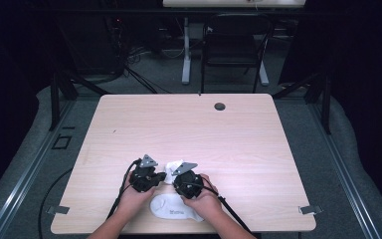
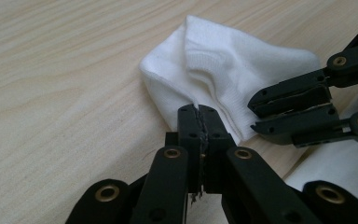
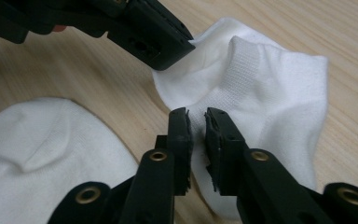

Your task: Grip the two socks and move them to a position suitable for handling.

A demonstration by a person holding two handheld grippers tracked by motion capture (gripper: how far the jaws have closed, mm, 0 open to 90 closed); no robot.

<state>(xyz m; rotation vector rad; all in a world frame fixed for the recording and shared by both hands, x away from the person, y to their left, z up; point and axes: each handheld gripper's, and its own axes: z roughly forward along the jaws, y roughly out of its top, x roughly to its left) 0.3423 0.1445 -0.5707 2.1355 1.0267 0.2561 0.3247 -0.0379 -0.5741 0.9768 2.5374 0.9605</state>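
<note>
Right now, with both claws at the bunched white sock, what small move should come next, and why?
Probably close the right claw fully on the sock's ribbed cuff. The left claw is already shut on an edge of the bunched sock, while the right one's jaws stand slightly apart with cuff fabric between them. With both edges pinched, the sock could be pulled flat like the second sock lying beside it.

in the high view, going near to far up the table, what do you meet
flat sock → right tool → crumpled sock → round hole near the table far edge
</note>
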